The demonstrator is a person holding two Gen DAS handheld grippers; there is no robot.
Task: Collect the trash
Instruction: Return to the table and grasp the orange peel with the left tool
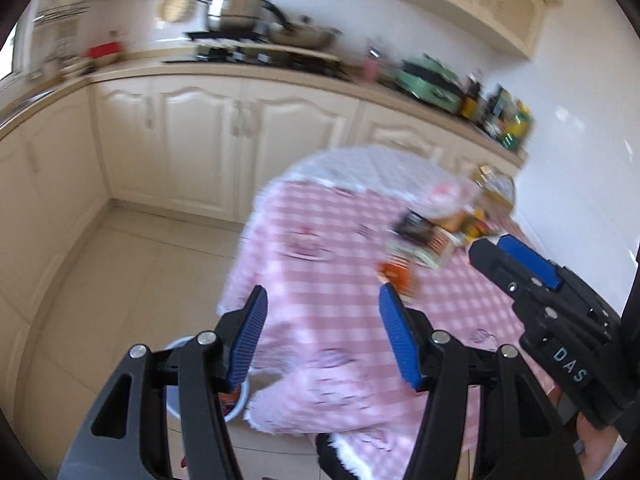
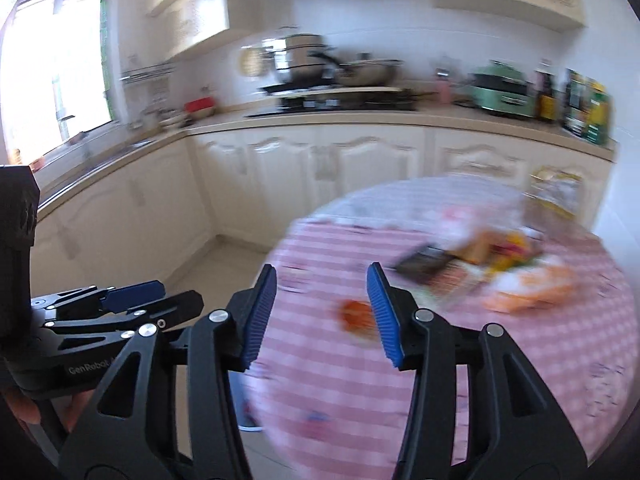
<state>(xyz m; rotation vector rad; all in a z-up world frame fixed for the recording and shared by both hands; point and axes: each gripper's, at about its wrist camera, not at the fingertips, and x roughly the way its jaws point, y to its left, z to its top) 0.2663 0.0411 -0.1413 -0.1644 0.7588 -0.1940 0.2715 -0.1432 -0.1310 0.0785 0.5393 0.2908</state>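
trash [image 2: 472, 272] lies in a loose cluster of wrappers on the pink checked table [image 2: 320, 380], toward its far right edge, ahead of both my grippers and to the right of where they point. one small orange-red piece [image 2: 358, 316] sits apart from the cluster, nearer the table's middle; in the right wrist view it shows just beside the right fingertip, farther off than the pads, not between them. my right gripper [image 2: 322, 308] has its jaws apart with nothing between the pads. my left gripper [image 1: 322, 328] is likewise parted and empty, over the table's near left edge. judgement: the right gripper is the nearer to the orange-red piece and to the cluster. blur hides each wrapper's long axis; i cannot tell it. open room: bare cloth between grippers and trash. a round bin [image 1: 240, 404] stands on the floor below the table's left edge, partly hidden by my left finger.
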